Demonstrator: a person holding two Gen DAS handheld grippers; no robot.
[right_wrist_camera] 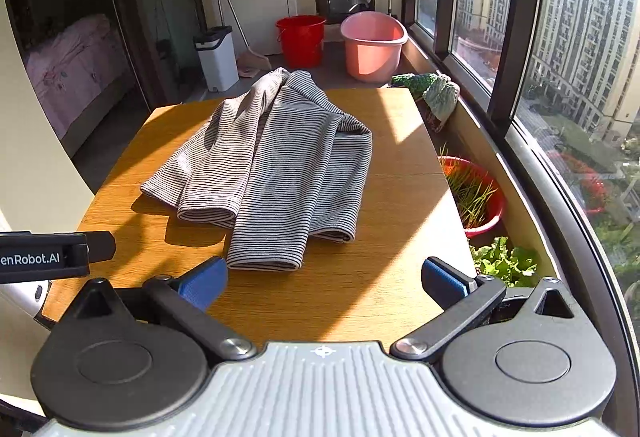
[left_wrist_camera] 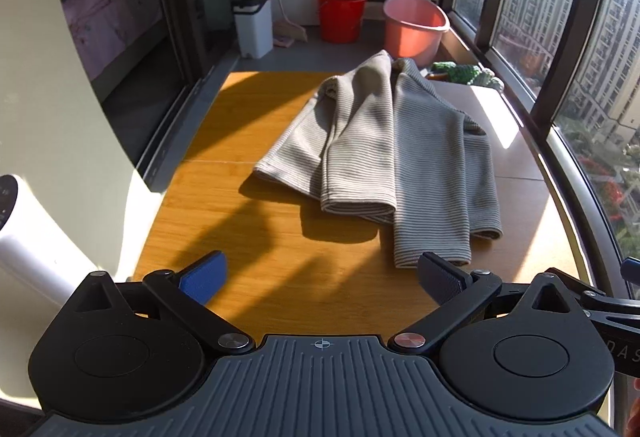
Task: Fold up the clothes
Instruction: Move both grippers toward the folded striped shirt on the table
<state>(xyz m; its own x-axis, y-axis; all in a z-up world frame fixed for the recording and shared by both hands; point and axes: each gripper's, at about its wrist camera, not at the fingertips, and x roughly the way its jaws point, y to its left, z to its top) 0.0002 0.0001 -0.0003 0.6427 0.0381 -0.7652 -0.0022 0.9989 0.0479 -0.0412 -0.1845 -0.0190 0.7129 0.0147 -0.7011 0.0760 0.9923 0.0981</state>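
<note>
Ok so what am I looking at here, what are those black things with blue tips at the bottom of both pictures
Those are two hand-held grippers, each carrying its own camera looking forward along its fingers. One picture comes from the left gripper, the other from the right gripper. The blue parts are finger pads. Both grippers are open and hold nothing. Ahead, on the wooden table, lies a grey striped garment, partly folded. A red bucket and pink tub stand beyond.

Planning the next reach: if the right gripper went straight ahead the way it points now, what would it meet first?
Probably the near hem of the striped garment on the wooden table. The open right gripper has bare tabletop before it, though its height above the table is unclear.
</note>
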